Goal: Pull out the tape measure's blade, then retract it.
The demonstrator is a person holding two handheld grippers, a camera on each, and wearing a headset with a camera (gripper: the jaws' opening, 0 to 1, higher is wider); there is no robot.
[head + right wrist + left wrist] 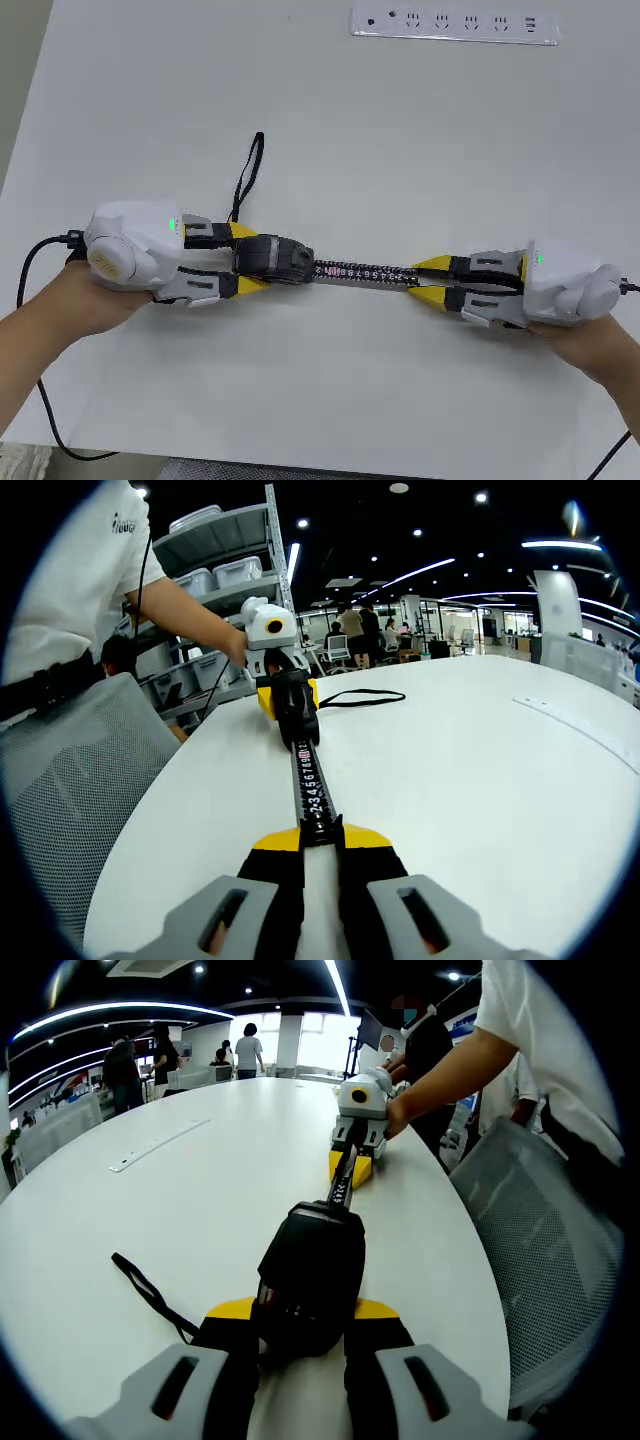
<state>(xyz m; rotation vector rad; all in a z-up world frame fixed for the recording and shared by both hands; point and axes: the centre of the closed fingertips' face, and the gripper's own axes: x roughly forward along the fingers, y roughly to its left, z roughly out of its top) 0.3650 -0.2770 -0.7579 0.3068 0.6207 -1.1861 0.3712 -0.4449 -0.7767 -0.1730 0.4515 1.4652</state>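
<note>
Two grippers engaged: left gripper (246, 258) clamps the tape measure (278, 258) near table (300, 120) centre; its blade (365, 272) runs right, partly drawn, into the right gripper (432, 281), pinched on the tip. Risk: loose pinch, blade whips back.

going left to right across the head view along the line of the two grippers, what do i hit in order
left gripper, white with yellow-tipped jaws → black tape measure case → pulled-out blade with printed numbers → right gripper, white with yellow-tipped jaws
</note>
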